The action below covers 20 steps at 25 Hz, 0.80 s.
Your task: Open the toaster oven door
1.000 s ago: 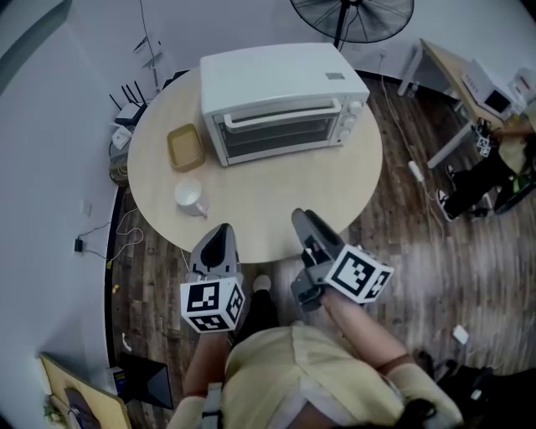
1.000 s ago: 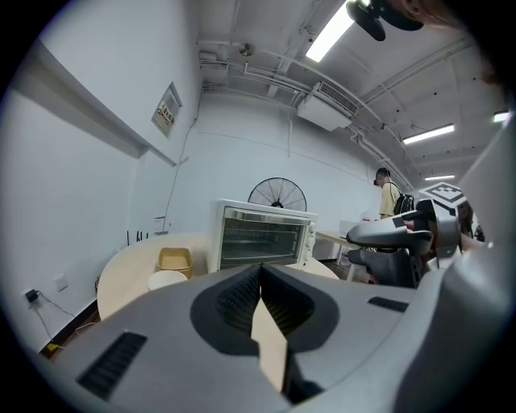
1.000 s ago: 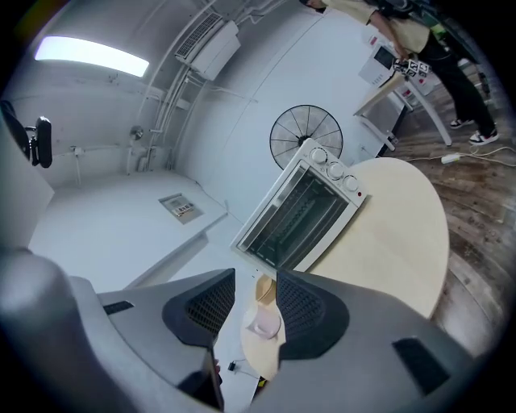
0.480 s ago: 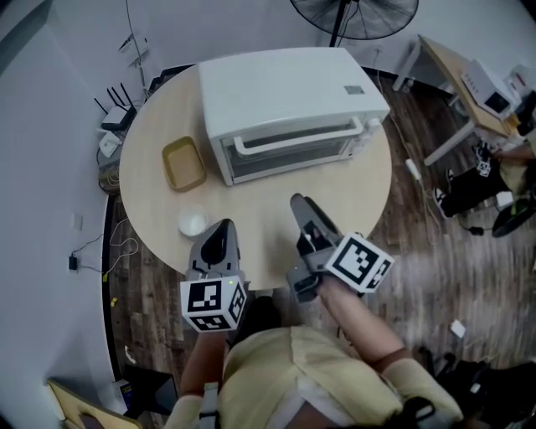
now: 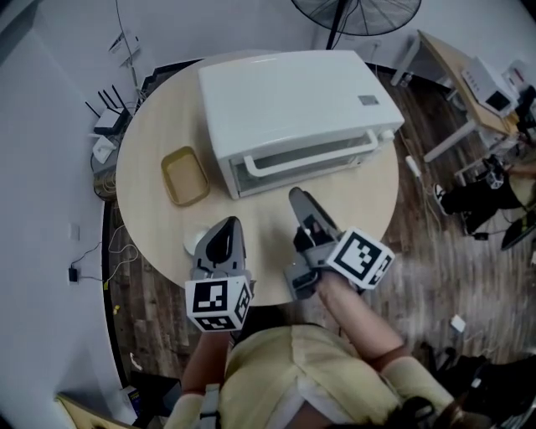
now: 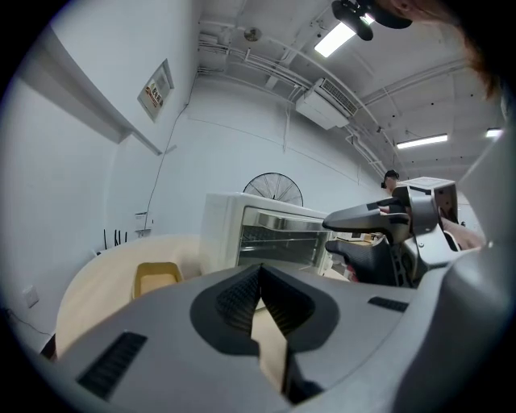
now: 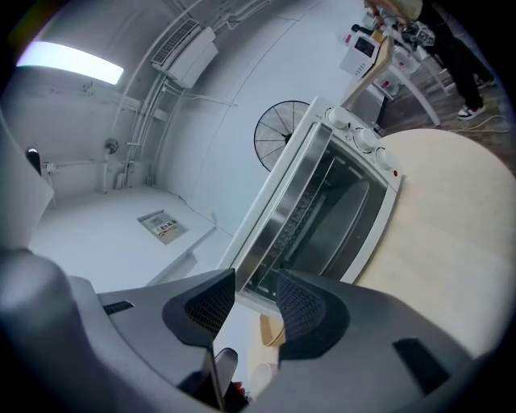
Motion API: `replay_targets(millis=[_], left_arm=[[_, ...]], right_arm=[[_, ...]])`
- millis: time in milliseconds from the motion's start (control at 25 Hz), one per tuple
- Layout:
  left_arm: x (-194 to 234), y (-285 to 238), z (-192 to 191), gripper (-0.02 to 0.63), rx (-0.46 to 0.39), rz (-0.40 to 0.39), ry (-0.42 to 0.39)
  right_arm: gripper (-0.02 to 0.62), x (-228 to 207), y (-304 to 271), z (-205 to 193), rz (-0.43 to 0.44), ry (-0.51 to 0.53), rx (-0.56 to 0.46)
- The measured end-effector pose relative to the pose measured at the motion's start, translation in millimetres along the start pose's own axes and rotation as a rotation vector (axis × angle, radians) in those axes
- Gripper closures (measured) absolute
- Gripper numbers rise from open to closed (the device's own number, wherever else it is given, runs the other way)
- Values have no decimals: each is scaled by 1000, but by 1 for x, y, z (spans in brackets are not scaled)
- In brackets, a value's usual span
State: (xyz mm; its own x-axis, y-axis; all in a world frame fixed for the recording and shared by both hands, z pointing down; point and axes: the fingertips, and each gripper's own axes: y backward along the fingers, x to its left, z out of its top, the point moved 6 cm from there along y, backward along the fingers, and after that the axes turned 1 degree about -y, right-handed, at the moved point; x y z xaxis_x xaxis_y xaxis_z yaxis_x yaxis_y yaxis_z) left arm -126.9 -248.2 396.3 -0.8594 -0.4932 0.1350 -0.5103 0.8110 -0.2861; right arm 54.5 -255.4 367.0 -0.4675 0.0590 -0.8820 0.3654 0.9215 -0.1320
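The white toaster oven [image 5: 289,100] stands at the back of the round table [image 5: 368,197]. Its glass door [image 5: 306,165] is shut, and the white bar handle [image 5: 308,154] runs along the door's top edge. My right gripper [image 5: 299,201] hovers open just in front of the door, apart from it. In the right gripper view the right gripper [image 7: 256,294] faces the door [image 7: 322,218] with nothing between its jaws. My left gripper [image 5: 226,228] is shut and empty over the table's near left. In the left gripper view the left gripper [image 6: 260,278] has the oven [image 6: 274,234] ahead of it.
A tan tray [image 5: 186,176] lies left of the oven. A white cup [image 5: 193,242] sits by the left gripper, partly hidden. A floor fan [image 5: 356,12] stands behind the table. Routers and cables [image 5: 105,126] lie at the left, and a desk [image 5: 469,71] at the right.
Both grippers have moved forward toward the oven, the right one nearest the door. The cup has become partly hidden by the left gripper. The door has stayed shut.
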Motion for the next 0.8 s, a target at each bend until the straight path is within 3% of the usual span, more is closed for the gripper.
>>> replay_targets(millis=[560, 800], left_arm=[[25, -23, -4, 603, 13, -25, 25], [31, -29, -7, 603, 16, -32, 31]], right_arm=[[446, 5, -40, 0, 15, -106, -13], [445, 5, -48, 7, 9, -104, -30]])
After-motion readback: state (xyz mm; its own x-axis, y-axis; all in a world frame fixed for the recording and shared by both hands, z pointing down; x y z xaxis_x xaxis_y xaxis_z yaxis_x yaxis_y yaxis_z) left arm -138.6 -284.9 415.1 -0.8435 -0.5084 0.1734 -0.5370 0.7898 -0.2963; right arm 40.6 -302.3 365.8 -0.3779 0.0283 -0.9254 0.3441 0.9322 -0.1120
